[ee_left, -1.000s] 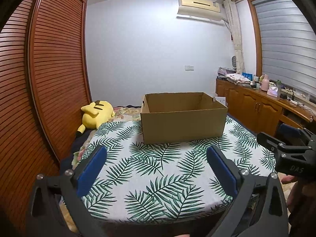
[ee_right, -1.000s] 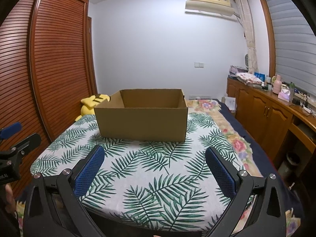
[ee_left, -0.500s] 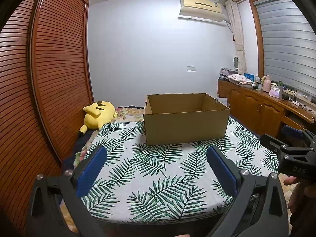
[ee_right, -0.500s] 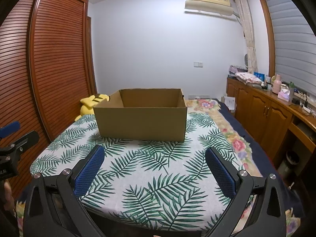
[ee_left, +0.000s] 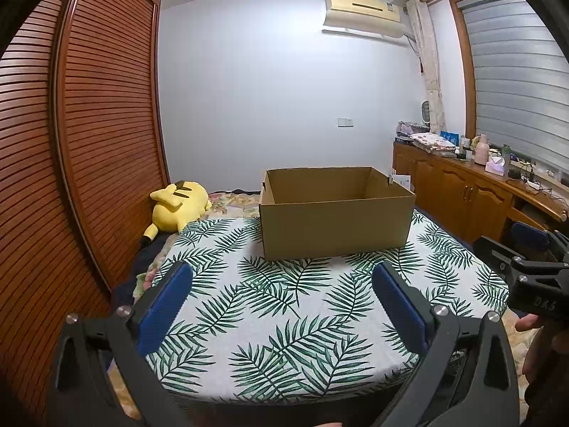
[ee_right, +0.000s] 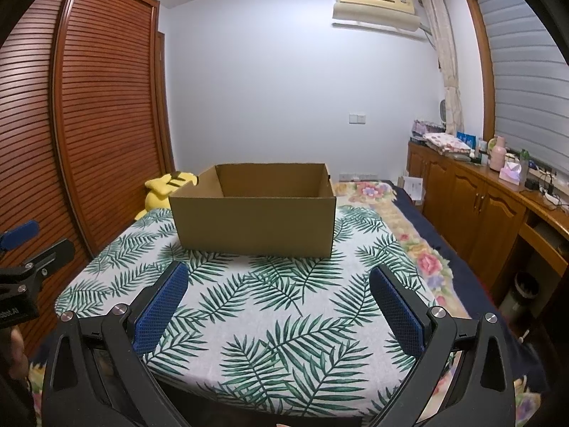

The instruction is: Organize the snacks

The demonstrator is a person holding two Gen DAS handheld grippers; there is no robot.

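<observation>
Pale blue wall [ee_left: 277, 106] beyond; left of it, slatted wooden wardrobe [ee_left: 81, 149]; right, wooden cabinets [ee_right: 473, 206] under blinds [ee_right: 530, 99].

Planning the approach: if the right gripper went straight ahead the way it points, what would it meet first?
Probably the near wall of the cardboard box. The open right gripper points across bare leaf-print cloth toward it; depth is uncertain.
</observation>
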